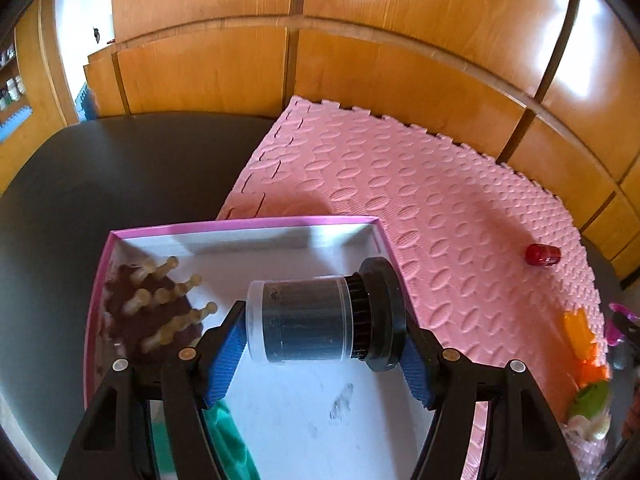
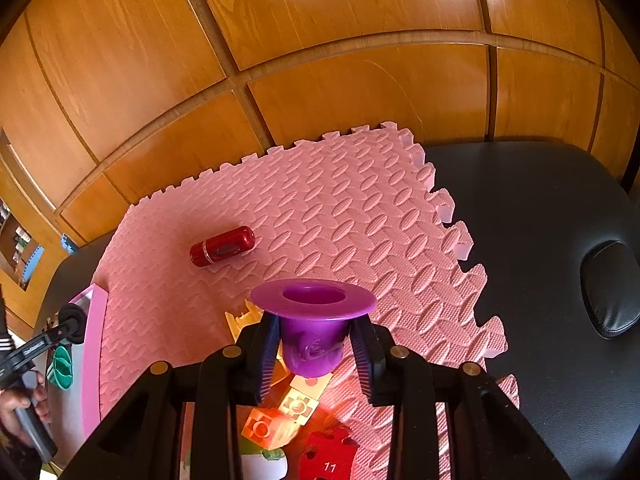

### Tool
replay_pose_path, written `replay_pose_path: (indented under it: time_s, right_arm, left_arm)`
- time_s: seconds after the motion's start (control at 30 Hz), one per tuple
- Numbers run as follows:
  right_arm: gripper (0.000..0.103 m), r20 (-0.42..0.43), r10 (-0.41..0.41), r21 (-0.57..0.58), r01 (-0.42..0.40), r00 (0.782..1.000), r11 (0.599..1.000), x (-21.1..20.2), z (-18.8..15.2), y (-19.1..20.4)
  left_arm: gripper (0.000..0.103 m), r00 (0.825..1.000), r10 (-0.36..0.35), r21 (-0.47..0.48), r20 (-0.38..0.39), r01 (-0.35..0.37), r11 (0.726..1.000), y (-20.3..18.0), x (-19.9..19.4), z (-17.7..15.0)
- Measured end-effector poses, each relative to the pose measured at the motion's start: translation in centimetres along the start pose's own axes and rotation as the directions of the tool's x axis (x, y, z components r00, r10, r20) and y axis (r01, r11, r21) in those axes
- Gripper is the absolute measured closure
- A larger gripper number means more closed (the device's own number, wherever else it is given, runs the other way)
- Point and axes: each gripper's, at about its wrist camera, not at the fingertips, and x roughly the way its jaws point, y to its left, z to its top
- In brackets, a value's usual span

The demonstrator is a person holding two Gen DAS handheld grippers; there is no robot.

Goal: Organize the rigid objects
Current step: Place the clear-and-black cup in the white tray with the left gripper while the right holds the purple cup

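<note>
My left gripper (image 1: 324, 354) is shut on a clear cylinder jar (image 1: 304, 320) with a black lid, held sideways above the pink-rimmed white box (image 1: 244, 224). In the box lie a brown brush with wooden pegs (image 1: 160, 308) and a green item (image 1: 232, 440). My right gripper (image 2: 316, 356) is shut on a purple flanged cup (image 2: 314, 320), held upright above the pink foam mat (image 2: 340, 220). A red capsule-shaped object (image 2: 222, 246) lies on the mat, also seen in the left wrist view (image 1: 542, 255).
Toy bricks, orange and yellow (image 2: 280, 416), a red number piece (image 2: 330, 456) and a yellow piece (image 2: 240, 320) lie on the mat under my right gripper. The mat sits on a black padded table (image 2: 540, 260). Wooden panel walls (image 1: 360, 60) stand behind.
</note>
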Motion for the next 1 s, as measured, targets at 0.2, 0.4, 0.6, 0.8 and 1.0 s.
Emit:
replay_pose_path:
  time_s: [0.2,0.4,0.6,0.8,1.0]
  right_arm:
    - [0.070,-0.009,-0.008,0.000,0.008,1.000,1.000,0.4,0.0,-0.1]
    - [0.070,-0.010,-0.019,0.005,0.019,1.000,1.000,0.4,0.0,-0.3]
    - [0.070,-0.009,-0.022,-0.003,0.022,1.000,1.000,0.5,-0.1,-0.2]
    - [0.070,-0.006,-0.012,-0.027,0.012,1.000,1.000,0.4,-0.3,0.4]
    - [0.070,-0.015,0.027,-0.046,-0.028,1.000,0.999,0.5,-0.5,1.3]
  left_arm:
    - [0.019,1.000,0.015,-0.008,0.019,-0.015,1.000,0.0,-0.9,-0.3]
    - [0.018,0.998,-0.005,-0.012,0.065,0.006,1.000,0.5,-4.9,-2.3]
    - [0.012,0.994,0.009,0.011,0.109,-0.011,1.000,0.4,-9.0,-6.3]
    - [0.006,0.987,0.066,0.027,0.149,-0.071,0.997,0.5,-11.5,-9.6]
    - [0.002,0.980,0.089,0.032,0.179,-0.096,0.995,1.1,-12.7,-11.6]
